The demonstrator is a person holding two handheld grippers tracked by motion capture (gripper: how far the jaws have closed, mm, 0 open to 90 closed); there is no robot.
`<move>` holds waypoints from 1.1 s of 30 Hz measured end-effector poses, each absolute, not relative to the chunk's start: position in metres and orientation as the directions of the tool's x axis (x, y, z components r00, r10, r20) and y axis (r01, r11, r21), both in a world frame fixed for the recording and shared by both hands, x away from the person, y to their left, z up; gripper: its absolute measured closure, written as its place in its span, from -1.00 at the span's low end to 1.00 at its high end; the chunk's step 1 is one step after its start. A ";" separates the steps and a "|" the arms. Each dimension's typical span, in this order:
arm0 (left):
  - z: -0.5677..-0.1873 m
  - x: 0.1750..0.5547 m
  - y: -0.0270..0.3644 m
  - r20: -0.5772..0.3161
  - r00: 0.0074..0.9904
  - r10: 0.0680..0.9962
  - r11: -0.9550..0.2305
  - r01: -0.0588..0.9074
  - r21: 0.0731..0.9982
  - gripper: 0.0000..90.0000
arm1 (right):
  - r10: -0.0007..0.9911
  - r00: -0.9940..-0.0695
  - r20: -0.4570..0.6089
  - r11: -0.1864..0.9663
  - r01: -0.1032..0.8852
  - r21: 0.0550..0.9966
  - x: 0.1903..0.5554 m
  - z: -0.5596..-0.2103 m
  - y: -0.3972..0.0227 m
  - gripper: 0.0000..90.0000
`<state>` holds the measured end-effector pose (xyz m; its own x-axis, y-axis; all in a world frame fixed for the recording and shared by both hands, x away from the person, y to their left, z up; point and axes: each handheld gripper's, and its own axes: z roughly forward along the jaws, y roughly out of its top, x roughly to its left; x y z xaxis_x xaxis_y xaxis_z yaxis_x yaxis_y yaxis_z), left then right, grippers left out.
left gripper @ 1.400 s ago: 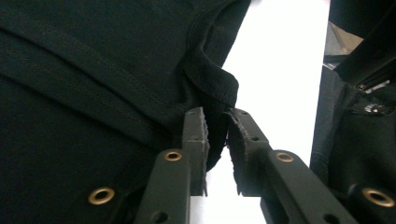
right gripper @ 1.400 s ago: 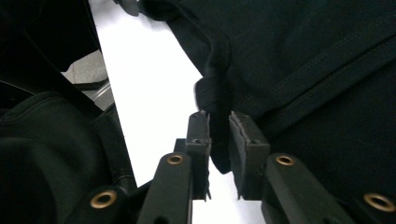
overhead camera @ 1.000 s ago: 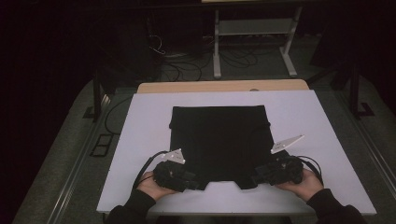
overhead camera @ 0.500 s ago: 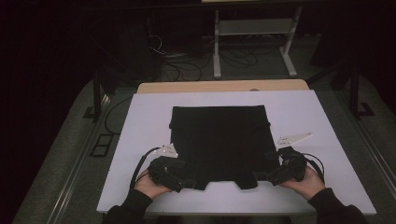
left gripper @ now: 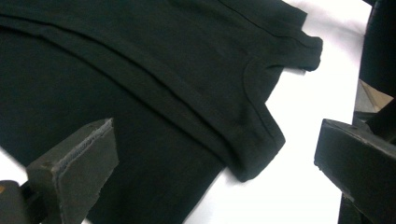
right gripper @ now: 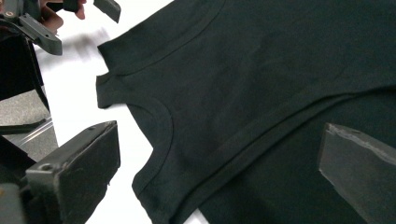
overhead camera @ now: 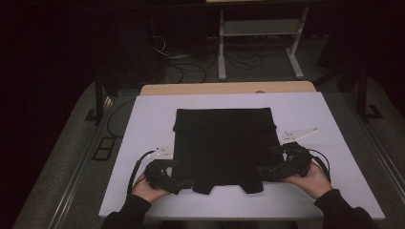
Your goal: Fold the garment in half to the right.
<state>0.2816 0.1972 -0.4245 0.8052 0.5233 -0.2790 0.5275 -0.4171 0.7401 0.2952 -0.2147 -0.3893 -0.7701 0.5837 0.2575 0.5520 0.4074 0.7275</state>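
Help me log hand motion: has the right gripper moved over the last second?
Yes. The right gripper has slid inward to the left, from off the black tank top's right edge onto its near right corner; its jaws are open.

Since a second ago, both hands have slid forward along the black garment's (overhead camera: 223, 145) sides. The left gripper (overhead camera: 177, 181) has moved slightly outward to the near left corner, the right gripper (overhead camera: 265, 171) further up the right edge, jaws apart.
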 end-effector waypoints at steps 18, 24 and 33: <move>-0.426 0.279 0.220 -0.232 0.775 0.587 -0.383 0.519 0.764 -1.00 | 0.569 -0.792 0.223 0.433 0.519 0.737 0.329 -0.375 -0.194 -1.00; -0.428 0.277 0.228 -0.226 0.763 0.606 -0.373 0.523 0.767 -1.00 | 0.564 -0.799 0.207 0.444 0.505 0.740 0.340 -0.370 -0.183 -1.00; -0.431 0.273 0.231 -0.216 0.763 0.610 -0.382 0.522 0.763 -1.00 | 0.555 -0.811 0.185 0.469 0.489 0.735 0.357 -0.363 -0.170 -1.00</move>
<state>0.2733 0.2307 -0.4314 0.7626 0.6096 -0.2163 0.5215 -0.3817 0.7631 0.3568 -0.1699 -0.3626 -0.8107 0.5554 0.1854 0.4894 0.4689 0.7353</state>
